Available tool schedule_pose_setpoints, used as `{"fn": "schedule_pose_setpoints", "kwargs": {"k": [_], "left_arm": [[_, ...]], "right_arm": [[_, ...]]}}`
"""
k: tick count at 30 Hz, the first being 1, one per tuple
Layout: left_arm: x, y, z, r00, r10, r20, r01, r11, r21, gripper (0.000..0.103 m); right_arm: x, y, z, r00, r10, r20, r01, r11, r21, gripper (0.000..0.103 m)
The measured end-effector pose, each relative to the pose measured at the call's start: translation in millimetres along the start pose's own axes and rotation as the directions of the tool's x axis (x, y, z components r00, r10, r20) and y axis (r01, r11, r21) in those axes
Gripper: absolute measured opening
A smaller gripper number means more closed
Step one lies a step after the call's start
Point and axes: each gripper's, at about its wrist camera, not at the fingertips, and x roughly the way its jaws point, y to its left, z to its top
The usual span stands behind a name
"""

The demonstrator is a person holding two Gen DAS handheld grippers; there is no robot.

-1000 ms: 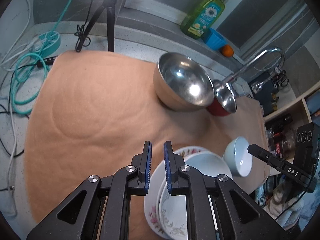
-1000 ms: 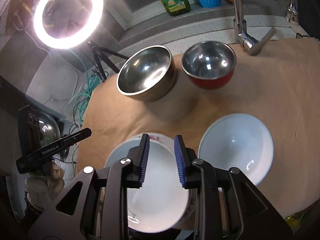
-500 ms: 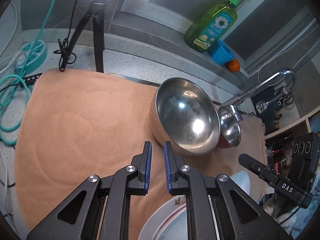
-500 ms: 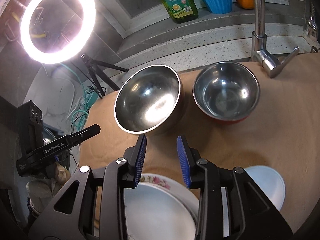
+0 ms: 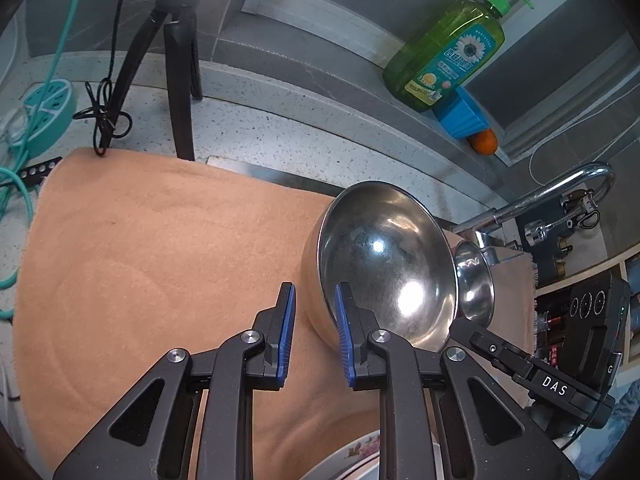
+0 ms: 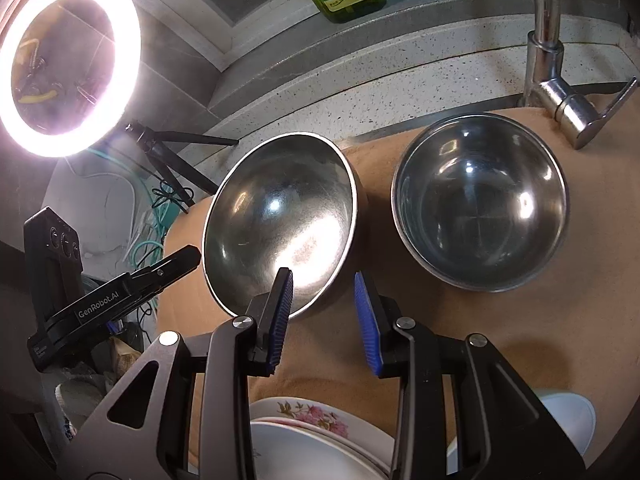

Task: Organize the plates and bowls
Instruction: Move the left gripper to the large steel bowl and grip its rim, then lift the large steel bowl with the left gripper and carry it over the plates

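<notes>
A large steel bowl (image 5: 384, 264) stands on the tan cloth (image 5: 140, 260); it also shows in the right wrist view (image 6: 280, 224). A second steel bowl (image 6: 480, 204) stands to its right. My left gripper (image 5: 314, 300) is open with its jaws on either side of the large bowl's left rim. My right gripper (image 6: 322, 284) is open at the bowl's near right rim, one finger over the inside. A stack of flowered white plates (image 6: 312, 432) lies under the right gripper. A white bowl (image 6: 568, 416) shows at the lower right.
A chrome faucet (image 6: 548, 64) rises behind the second bowl. A green soap bottle (image 5: 448, 56), a blue cup (image 5: 460, 114) and an orange (image 5: 484, 142) sit on the back ledge. A ring light (image 6: 64, 60) on a tripod (image 5: 176, 60) and cables (image 5: 24, 120) stand at the left.
Both grippers have moved forward from over the plate stack to the large steel bowl. Both have opened wider and now stand at its rim.
</notes>
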Motion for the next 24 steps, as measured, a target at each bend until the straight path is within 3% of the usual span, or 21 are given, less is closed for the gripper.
{"fn": "schedule_pose_setpoints", "kwargs": {"k": [12,17,24], "left_arm": [[21.9,1.3,5.8,0.999,-0.012,-0.043,0.011,1.000,-0.001,0.018],[25.4,-0.1,5.9,0.998,-0.018,-0.053,0.018,1.000,0.008,0.018],[24.6,-1.8,6.9,0.998,-0.012,-0.057,0.013,1.000,0.018,0.018]], "right_arm": [[19.7,-0.7,6.8,0.998,-0.051,-0.022,0.051,0.999,-0.004,0.033],[23.3,-1.8,7.2,0.997,-0.071,-0.025,0.070,0.997,-0.006,0.026],[23.1,-2.4,8.5,0.997,-0.075,-0.028,0.075,0.997,-0.011,0.025]]}}
